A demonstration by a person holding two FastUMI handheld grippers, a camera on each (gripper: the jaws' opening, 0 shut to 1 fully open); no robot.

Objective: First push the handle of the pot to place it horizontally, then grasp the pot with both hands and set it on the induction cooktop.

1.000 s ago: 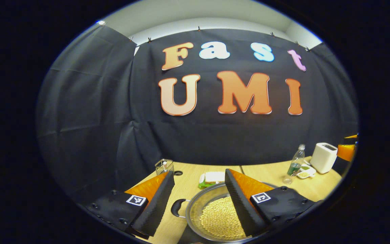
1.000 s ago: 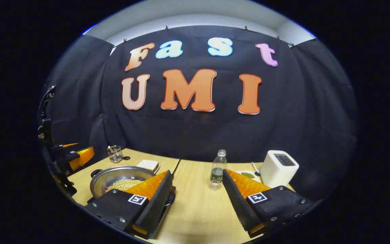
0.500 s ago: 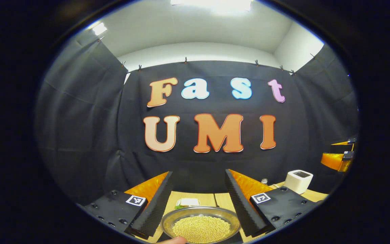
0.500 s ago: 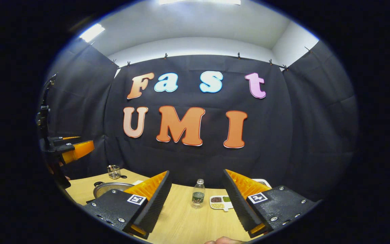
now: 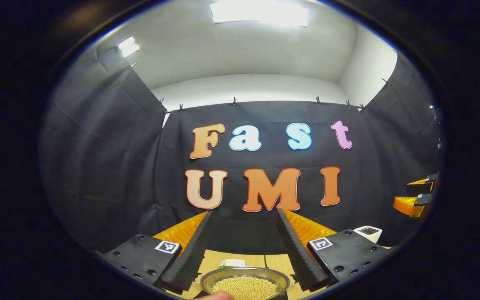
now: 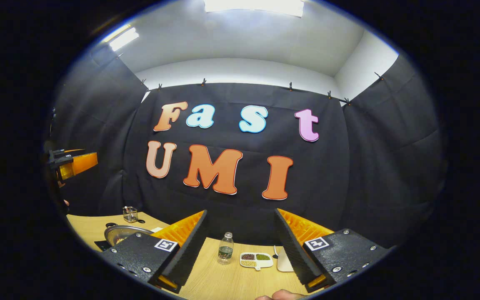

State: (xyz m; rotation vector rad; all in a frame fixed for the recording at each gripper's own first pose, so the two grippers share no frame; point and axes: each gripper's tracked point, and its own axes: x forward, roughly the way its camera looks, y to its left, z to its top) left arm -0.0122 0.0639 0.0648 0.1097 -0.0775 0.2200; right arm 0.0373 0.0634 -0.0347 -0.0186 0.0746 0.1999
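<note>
The steel pot [image 5: 244, 285] holding yellow beans sits at the bottom of the left gripper view, low between my fingers and farther off. My left gripper [image 5: 244, 214] is open, raised above the table, with nothing between its fingers. In the right gripper view the pot [image 6: 123, 231] stands at the far left with a small black handle [image 6: 111, 225], partly hidden by my own finger. A black flat slab [image 6: 99, 245] shows under the pot's edge. My right gripper [image 6: 241, 212] is open and empty, held high over the wooden table [image 6: 223, 279].
A water bottle [image 6: 225, 249], a divided dish of beans [image 6: 256, 259] and a white appliance [image 5: 368, 232] stand on the table. A glass holder [image 6: 130, 214] sits behind the pot. A fingertip [image 5: 217, 296] shows at the lower rim.
Both grippers have drawn back and tipped upward, away from the pot; the wall and ceiling take up more of each view. Both stay open.
</note>
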